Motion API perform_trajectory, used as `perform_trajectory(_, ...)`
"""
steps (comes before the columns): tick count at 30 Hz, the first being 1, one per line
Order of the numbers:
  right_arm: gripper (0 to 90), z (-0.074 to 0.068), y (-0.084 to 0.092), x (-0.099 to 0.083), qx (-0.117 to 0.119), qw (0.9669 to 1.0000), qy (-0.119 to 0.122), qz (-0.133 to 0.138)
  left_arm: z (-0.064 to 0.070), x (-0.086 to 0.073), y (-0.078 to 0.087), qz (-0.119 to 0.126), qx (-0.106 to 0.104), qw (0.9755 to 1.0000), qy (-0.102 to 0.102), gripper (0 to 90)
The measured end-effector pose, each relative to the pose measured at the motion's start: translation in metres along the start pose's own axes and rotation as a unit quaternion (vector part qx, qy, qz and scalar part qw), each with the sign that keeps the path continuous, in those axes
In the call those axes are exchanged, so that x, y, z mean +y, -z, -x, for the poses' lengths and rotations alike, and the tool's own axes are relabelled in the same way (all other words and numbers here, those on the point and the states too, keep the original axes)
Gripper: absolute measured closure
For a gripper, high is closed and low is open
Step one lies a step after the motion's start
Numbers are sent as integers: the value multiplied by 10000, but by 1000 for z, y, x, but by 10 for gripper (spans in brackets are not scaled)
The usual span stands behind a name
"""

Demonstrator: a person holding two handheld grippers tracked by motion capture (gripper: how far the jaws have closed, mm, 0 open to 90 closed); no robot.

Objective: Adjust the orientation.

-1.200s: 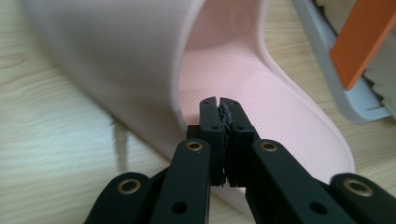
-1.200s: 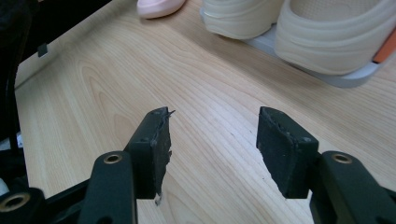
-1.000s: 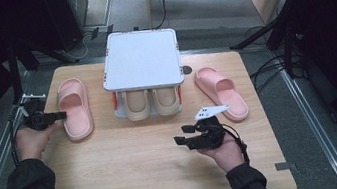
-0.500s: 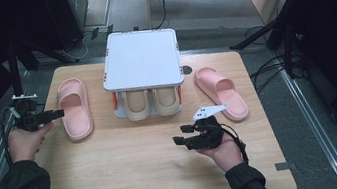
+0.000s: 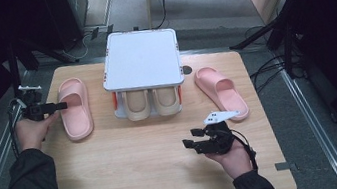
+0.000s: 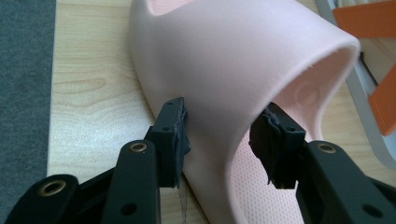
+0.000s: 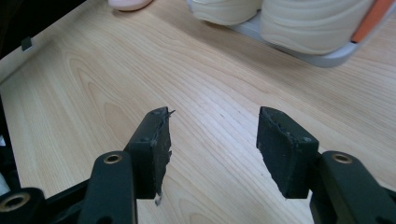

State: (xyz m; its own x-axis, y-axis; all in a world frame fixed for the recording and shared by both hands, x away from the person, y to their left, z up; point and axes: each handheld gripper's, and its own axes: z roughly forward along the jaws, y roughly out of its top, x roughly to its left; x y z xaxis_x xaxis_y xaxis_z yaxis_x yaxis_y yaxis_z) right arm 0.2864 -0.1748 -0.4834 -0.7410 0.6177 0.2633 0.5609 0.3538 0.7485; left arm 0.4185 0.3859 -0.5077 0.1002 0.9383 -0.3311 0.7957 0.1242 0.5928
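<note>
Pink slipper's (image 6: 243, 70) strap sits between the left gripper's (image 6: 226, 135) closing jaws.

You work in a lab-like recording room: a wooden table (image 5: 134, 180) on metal rails (image 5: 311, 118), cables (image 5: 266, 67) on grey floor (image 5: 128, 4).

Left gripper (image 5: 59, 106) at pink slipper (image 5: 75, 108), left of rack (image 5: 141, 60).

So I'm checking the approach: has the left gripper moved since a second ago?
Yes. The left gripper has shifted left, away from the white rack, to the left pink slipper's outer edge, its jaws just closing around the strap.
</note>
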Motion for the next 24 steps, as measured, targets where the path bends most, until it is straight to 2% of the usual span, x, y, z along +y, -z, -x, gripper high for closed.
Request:
perform_trajectory(4,453,2,6,-4,-78,9999,-91,36,1,2,-3,31,44,10000,29,598)
perform_trajectory(6,453,3,8,-5,-109,9999,-113,62,-1,3,-2,77,100,9998,167,638)
perform_trajectory(12,453,4,8,-5,-106,9998,-141,70,0,4,2,94,318,9994,102,784)
perform_trajectory(13,453,4,7,-5,-115,9998,-134,48,-3,4,5,27,285,9995,156,823)
perform_trajectory(15,453,3,6,-4,-103,9998,-136,46,-6,3,7,97,105,9996,240,836)
perform_trajectory(16,453,3,6,-4,-103,9998,-136,46,-6,3,7,97,105,9996,240,836)
perform_trajectory(18,453,4,6,-4,-92,9999,-110,59,-3,4,14,186,154,9996,173,836)
perform_trajectory(21,453,4,6,-2,-63,9999,-97,72,0,4,28,403,-96,9987,290,843)
perform_trajectory(24,453,4,5,1,-43,9999,-64,93,8,2,40,444,-126,9988,159,843)
